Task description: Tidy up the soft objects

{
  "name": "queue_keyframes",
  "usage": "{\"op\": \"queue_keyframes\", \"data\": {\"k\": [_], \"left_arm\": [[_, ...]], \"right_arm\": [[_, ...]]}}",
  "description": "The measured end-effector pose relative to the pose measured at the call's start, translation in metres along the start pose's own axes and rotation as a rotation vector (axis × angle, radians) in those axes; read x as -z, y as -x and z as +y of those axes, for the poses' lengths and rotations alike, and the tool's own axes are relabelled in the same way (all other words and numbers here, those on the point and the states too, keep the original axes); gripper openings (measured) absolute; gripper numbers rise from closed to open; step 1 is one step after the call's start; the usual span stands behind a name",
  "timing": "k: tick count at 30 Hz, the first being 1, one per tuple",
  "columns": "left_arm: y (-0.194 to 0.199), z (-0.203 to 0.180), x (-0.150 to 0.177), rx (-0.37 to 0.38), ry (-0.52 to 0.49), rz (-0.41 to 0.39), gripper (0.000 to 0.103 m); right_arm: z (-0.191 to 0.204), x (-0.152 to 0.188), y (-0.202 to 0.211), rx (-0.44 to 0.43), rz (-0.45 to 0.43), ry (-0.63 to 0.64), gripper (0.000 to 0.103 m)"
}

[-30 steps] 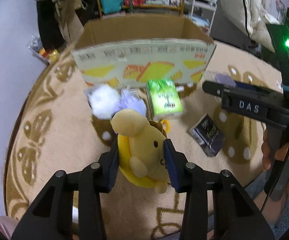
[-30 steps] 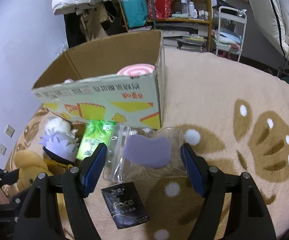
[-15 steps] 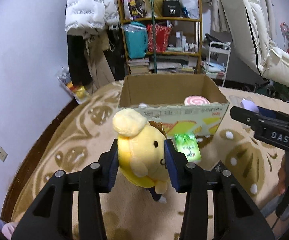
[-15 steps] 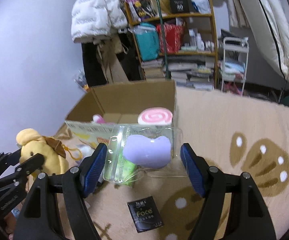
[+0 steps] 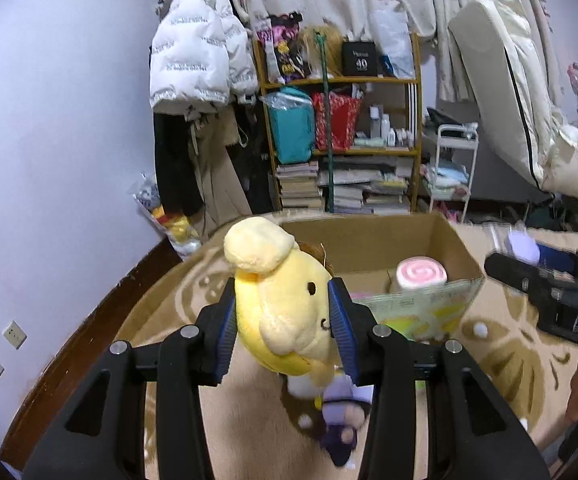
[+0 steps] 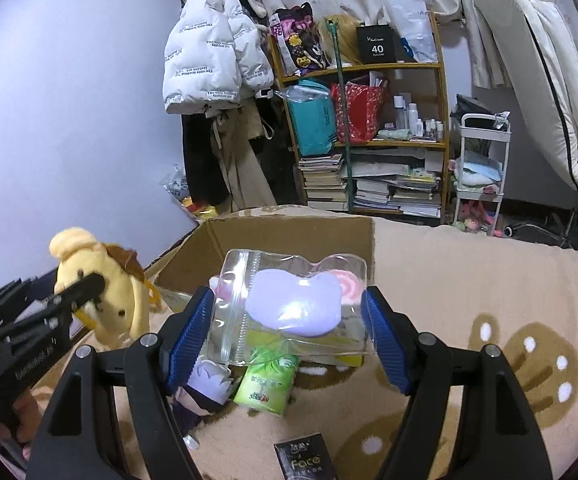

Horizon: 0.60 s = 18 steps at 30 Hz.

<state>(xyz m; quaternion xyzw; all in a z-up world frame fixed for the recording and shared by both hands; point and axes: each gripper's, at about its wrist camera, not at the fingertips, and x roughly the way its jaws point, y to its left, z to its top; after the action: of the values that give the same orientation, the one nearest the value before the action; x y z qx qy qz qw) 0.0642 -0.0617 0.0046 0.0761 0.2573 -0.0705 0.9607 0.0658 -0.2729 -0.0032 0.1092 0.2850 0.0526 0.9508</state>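
Note:
My left gripper is shut on a yellow plush dog, held in the air in front of the open cardboard box. The same plush dog shows at the left of the right wrist view, in the left gripper. My right gripper is shut on a clear zip bag with a lilac pad inside, held over the near edge of the cardboard box. A pink swirl roll lies inside the box.
On the beige rug below lie a purple-haired doll, a green tissue pack and a black packet. A bookshelf, a hanging white jacket and a small white cart stand behind the box.
Both grippers have risen with their loads and tipped up, so the shelf and wall have come into view. The rug and the box have sunk lower in both views.

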Motion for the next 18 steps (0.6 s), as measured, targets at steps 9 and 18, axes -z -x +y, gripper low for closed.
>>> {"op": "queue_keyframes", "data": {"k": [9,18], "left_arm": [[-0.02,0.004,-0.03,-0.033,-0.034,-0.082,0.042],[-0.051,-0.014,-0.046,-0.034,-0.096,-0.098,0.042]], "right_arm": [[-0.008,-0.008,-0.02,0.017,0.003,-0.005,0.079],[-0.017,-0.025,-0.047,0.01,0.015,0.019,0.079]]}}
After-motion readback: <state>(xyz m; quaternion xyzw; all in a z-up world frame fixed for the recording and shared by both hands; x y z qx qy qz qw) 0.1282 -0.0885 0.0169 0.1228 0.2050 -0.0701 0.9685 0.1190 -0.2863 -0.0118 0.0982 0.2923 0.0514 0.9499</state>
